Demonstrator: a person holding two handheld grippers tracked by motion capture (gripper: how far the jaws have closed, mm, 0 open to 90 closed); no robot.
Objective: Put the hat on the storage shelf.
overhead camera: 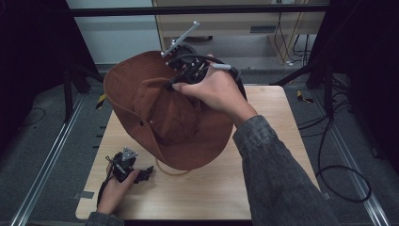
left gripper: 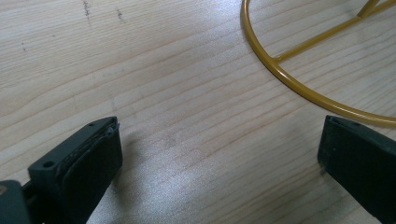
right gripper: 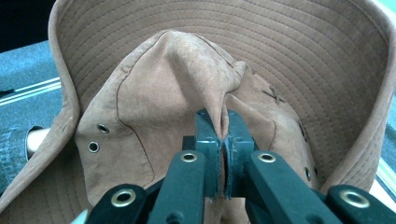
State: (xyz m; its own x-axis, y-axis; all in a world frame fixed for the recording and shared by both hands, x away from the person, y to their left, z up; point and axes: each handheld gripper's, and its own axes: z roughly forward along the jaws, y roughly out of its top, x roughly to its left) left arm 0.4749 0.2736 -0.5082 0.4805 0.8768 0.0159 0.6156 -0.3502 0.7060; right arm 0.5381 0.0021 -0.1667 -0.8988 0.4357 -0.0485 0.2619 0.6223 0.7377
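The floppy brown cloth hat with a wide brim hangs over the wooden counter, its top pinched tight by the right hand-held gripper. The left hand-held gripper rests spread wide by a yellow wire ring.

— Where does the brown wide-brimmed cloth hat sit?

— Over the middle and far-left part of the pale wooden table, its brim reaching past the far edge. The right gripper is above it, jaws pinched on a fold of the crown.

— And the left gripper?

— Near the table's near-left corner, jaws spread. The thin yellow wire ring stand lies just beyond, partly under the hat's near brim.
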